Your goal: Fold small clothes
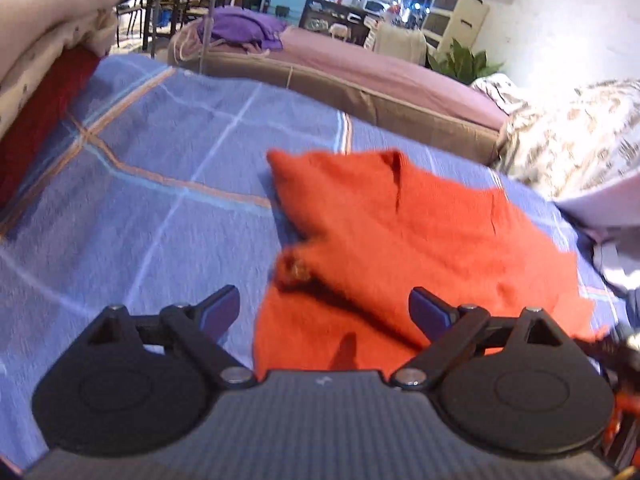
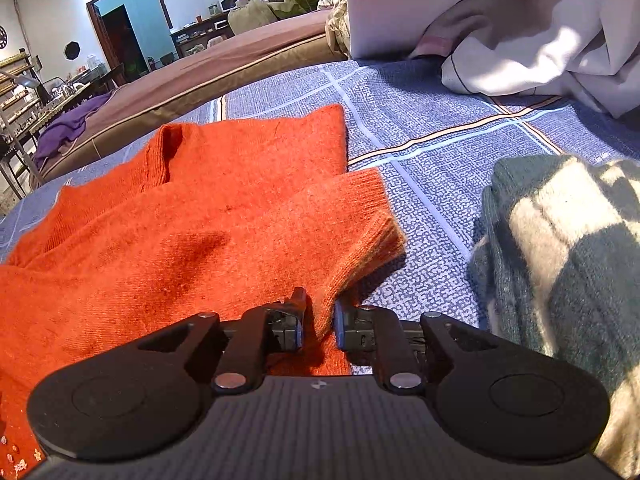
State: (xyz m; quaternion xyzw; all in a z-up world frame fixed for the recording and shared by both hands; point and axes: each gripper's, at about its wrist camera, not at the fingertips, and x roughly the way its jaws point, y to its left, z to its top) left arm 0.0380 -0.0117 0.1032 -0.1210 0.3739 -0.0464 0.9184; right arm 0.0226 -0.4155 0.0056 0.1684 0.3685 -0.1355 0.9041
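Note:
An orange knitted sweater (image 1: 400, 220) lies partly folded on the blue plaid bedsheet (image 1: 160, 200). My left gripper (image 1: 324, 294) hovers over the sweater's near left edge, its jaws spread wide and nothing between them. In the right wrist view the sweater (image 2: 200, 220) fills the left half, with one sleeve laid across the body and its ribbed cuff (image 2: 372, 216) pointing right. My right gripper (image 2: 320, 300) sits low at the sleeve's near edge, jaws a little apart. A fold of the sleeve lies loosely between them.
A green and cream checked knit (image 2: 560, 260) lies close on the right of the sweater. White bedding (image 2: 520, 40) is heaped at the far right. A cream pile (image 1: 40, 40) over red cloth (image 1: 40, 120) lines the left side. A mauve bed (image 1: 380, 72) stands beyond.

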